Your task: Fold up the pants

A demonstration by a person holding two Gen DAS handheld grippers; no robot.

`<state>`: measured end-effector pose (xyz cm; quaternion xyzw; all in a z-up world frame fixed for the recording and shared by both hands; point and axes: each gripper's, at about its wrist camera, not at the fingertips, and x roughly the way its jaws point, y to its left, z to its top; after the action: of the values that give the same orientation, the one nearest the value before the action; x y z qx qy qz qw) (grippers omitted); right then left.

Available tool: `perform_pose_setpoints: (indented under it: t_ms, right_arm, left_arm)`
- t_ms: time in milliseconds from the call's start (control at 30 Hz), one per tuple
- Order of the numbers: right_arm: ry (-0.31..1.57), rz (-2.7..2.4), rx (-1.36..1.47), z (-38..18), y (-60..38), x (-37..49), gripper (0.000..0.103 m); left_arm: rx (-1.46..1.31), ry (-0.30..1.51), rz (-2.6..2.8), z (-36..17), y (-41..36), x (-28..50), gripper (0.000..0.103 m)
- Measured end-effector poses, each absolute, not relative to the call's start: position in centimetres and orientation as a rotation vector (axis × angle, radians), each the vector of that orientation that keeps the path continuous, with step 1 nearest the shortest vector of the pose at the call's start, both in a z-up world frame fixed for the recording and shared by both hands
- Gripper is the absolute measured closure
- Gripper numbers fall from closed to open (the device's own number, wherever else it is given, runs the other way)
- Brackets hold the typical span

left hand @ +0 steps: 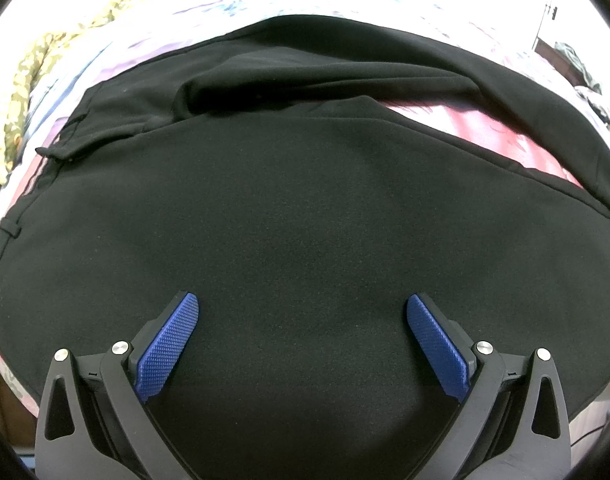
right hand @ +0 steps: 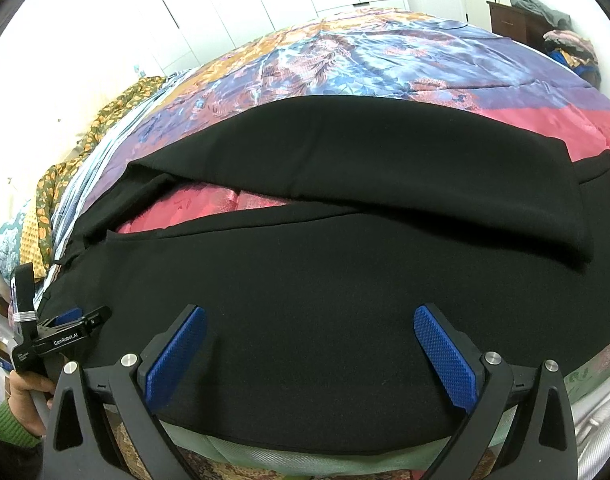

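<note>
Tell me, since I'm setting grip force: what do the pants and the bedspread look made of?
The pants look like a matte black woven or fine-knit cloth: no sheen, soft rounded folds. The bedspread looks like satin or a similar glossy fabric, showing bright highlights over its floral print. Exact fibres cannot be told.

The matt black woven-cloth pants lie on a glossy, satin-like multicoloured floral bedspread, while each black matt plastic gripper, left and right, carries blue knurled rubbery pads and shiny metal pivot pins.
</note>
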<state>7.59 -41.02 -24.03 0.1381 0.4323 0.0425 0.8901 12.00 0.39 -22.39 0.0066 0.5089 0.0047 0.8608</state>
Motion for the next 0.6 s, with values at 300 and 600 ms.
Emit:
perform_pose_setpoints:
  t_ms: [300,600]
  right_arm:
    - [0.898,0.088,0.286,-24.04,-41.02,7.61,0.001]
    - [0.895,0.089,0.292,-24.06,-41.04,7.63,0.001]
  left_arm:
    - [0.015,1.067,0.01,-22.36,0.39,12.03,0.001]
    - [0.015,1.067,0.01,-22.36,0.36,12.04,0.001]
